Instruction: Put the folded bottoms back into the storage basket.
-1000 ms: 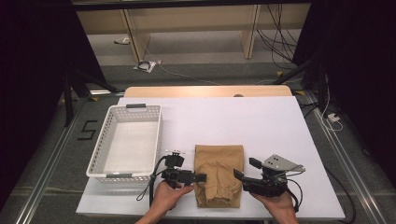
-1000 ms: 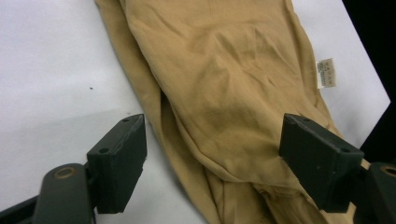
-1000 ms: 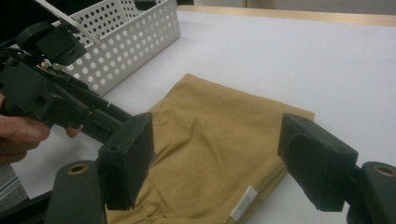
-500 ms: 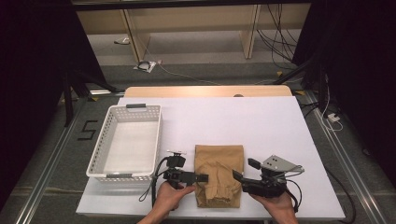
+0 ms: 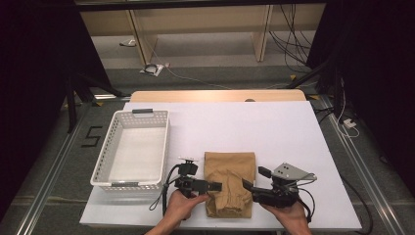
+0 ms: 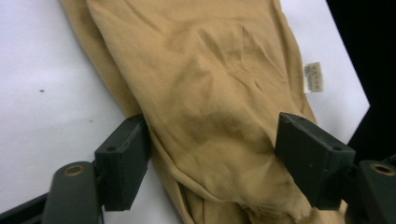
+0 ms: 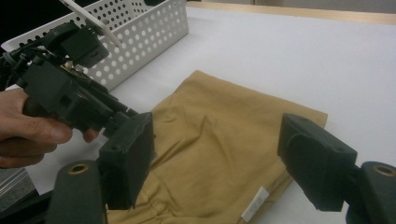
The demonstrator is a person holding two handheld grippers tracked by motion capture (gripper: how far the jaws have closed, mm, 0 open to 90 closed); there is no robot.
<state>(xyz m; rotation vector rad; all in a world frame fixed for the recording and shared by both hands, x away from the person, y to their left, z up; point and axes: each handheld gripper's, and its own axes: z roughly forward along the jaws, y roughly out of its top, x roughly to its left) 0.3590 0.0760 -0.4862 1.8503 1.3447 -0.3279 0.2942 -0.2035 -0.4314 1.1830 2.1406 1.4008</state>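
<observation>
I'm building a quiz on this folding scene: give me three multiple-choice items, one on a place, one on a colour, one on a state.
1. Where does the white basket stand relative to the tan garment in the high view?
A. to its left
B. to its right
C. on top of it

2. What colour is the garment?
A. blue
B. tan
C. red

3. How is the left gripper?
A. shut on the basket
C. lying in the basket
B. open, its fingers astride the garment

Answers:
1 A, the basket sits left of the cloth on the table.
2 B, both gripper views show tan cloth.
3 B, the fingers stand wide apart.
</observation>
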